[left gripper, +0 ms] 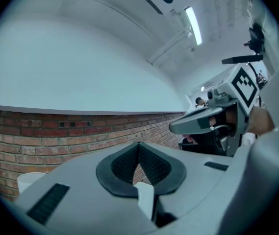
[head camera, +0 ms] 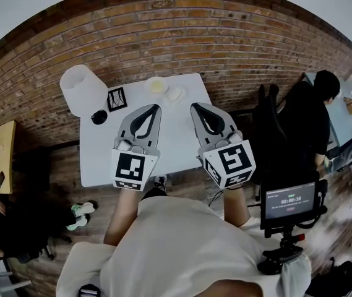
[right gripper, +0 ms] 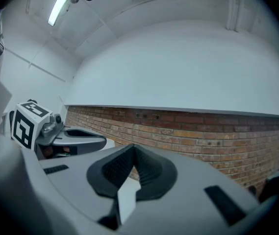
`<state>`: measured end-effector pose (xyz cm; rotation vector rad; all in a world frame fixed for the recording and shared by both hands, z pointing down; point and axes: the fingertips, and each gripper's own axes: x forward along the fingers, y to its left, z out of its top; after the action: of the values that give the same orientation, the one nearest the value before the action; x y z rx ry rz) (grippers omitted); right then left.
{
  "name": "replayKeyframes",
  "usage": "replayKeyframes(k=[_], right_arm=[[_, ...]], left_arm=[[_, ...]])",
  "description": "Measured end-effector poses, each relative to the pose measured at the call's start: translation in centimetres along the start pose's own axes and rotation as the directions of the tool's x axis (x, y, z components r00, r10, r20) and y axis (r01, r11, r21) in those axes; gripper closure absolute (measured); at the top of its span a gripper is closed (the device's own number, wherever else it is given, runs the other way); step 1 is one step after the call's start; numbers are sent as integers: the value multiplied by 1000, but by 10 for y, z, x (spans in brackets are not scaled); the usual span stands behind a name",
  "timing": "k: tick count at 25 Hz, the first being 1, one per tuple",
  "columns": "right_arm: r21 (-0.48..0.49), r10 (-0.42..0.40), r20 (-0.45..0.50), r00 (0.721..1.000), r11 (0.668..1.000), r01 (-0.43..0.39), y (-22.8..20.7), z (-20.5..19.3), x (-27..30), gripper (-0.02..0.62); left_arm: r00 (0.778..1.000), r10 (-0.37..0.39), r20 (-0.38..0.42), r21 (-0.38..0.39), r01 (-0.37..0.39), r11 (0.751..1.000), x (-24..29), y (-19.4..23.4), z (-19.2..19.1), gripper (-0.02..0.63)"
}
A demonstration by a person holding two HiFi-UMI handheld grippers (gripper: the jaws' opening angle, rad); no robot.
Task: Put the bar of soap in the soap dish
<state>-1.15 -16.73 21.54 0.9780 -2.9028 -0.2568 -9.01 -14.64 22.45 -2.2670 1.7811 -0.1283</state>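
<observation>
**Head view.** The left gripper point(head camera: 155, 107) and the right gripper point(head camera: 195, 106) are held side by side above the middle of the white table point(head camera: 177, 142). Both are clenched, with nothing between the jaws. At the table's far edge a round pale thing point(head camera: 157, 85) with a yellowish middle is seen, and a whitish oval thing point(head camera: 176, 93) lies just beside it, toward the far right corner. Which of them is the bar of soap is not settled at this size. The yellowish middle may be soap already lying in its dish, or the oval may be the bar lying outside the dish. Either way, the step is judged best served by keeping both grippers level and clear of the pair, so that nothing is knocked. Both things lie beyond the fingertips and apart from them.

**Left gripper view.** The left gripper point(left gripper: 139, 144) is shown with its pads pressed together on nothing. The brick wall point(left gripper: 56, 136) is seen ahead. Soap and dish are not in view.

**Right gripper view.** The right gripper point(right gripper: 133, 146) is likewise closed and empty. Soap and dish are not in view.
</observation>
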Motion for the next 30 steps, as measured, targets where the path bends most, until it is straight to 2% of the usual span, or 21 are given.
replayKeyframes(k=[10, 30], right_arm=[[-19, 29, 55, 998, 999, -28, 6, 28, 6, 592], [-22, 8, 3, 1000, 1000, -7, 8, 19, 9, 594]], left_arm=[[999, 25, 47, 28, -26, 999, -3, 10, 25, 598], [999, 14, 29, 29, -15, 999, -5, 7, 24, 598]])
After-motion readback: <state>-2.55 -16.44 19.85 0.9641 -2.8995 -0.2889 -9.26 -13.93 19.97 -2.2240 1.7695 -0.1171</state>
